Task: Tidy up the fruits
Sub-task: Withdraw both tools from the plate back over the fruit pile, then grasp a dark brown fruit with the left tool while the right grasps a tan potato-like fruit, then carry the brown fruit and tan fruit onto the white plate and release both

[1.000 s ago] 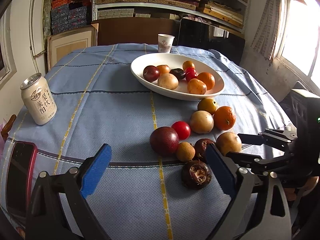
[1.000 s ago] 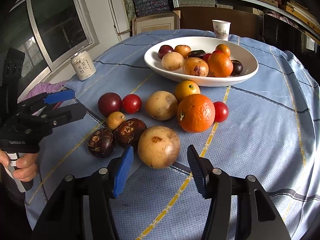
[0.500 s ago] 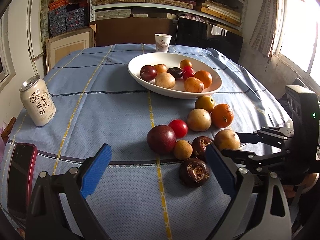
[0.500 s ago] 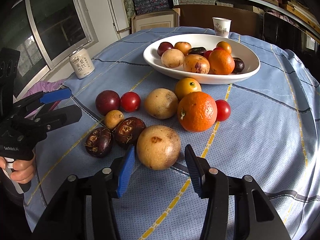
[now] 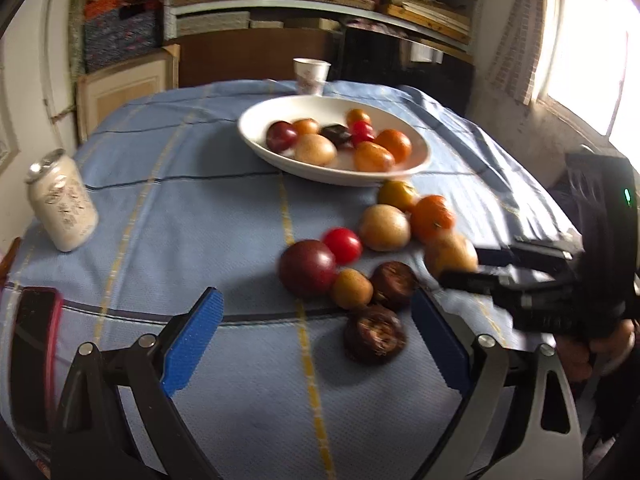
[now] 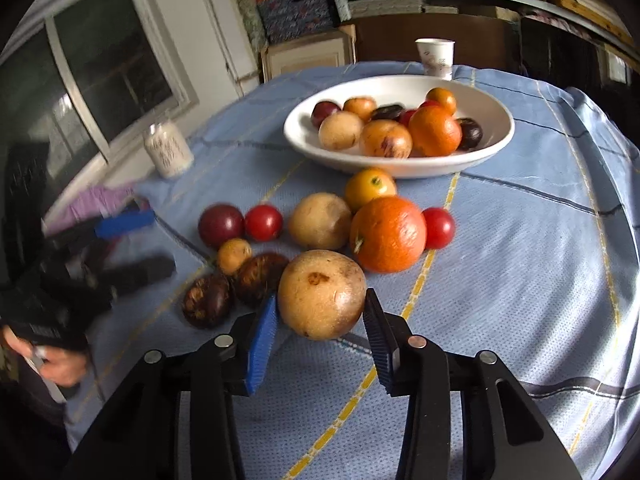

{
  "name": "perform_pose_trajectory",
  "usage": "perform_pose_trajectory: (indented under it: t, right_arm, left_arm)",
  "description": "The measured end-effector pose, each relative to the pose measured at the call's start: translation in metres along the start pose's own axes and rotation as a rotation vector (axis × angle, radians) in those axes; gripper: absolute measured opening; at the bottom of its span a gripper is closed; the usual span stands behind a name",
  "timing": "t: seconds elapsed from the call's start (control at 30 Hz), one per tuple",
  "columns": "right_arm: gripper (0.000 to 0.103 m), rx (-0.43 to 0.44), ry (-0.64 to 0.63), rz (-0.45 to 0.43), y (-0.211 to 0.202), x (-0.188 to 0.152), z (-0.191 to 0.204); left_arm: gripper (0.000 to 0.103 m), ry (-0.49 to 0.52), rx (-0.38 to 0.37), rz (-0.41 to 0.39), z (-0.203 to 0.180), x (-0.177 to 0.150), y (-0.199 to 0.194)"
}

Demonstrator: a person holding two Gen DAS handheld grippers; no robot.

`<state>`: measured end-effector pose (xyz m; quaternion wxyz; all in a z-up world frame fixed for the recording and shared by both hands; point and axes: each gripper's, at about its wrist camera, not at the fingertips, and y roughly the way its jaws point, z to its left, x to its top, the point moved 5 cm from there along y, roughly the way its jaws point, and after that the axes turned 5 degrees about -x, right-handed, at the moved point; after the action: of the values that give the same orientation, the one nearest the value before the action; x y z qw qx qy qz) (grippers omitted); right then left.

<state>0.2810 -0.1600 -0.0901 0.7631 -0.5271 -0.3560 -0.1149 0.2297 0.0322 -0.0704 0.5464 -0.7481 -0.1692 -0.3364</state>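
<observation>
The right gripper (image 6: 320, 322) has closed in around the tan fruit (image 6: 322, 294) over the last second: its blue pads, earlier spread wide short of the fruit, now sit against both flanks. Whether they press firmly cannot be told, and the fruit seems to rest on the cloth (image 6: 520, 264) near the table's front edge. So the grasp looks made or nearly made, and the lift toward the bowl (image 6: 492, 148) is likely next.

The left gripper (image 5: 316, 336) stays wide open and empty, low over the front edge, with the nearest dark fruit (image 5: 374, 332) lying between its fingers but untouched. It has edged forward slightly; both views are blurred by motion.

The bowl, toward the far side, holds several fruits already. Loose ones lie in a cluster between bowl and front edge: the orange (image 6: 388, 234) touches the tan fruit's far side, so a straight-up lift may nudge it. A can (image 5: 62, 200) stands near the left edge.
</observation>
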Motion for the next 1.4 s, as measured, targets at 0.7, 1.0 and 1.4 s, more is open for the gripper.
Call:
perform_pose_trajectory:
  t: [0.7, 1.0, 1.4]
  right_arm:
    - [0.044, -0.01, 0.037, -0.031, -0.005, 0.004, -0.009]
    - [0.044, -0.012, 0.035, -0.028, -0.004, 0.004, -0.009]
    - [0.044, -0.011, 0.035, -0.027, -0.004, 0.004, -0.009]
  left_arm:
    - [0.055, 0.116, -0.067, 0.172, -0.029, -0.024, 0.032]
    - [0.051, 0.089, -0.083, 0.172, -0.025, -0.023, 0.032]
    - [0.041, 0.089, -0.091, 0.173, -0.025, -0.023, 0.032]
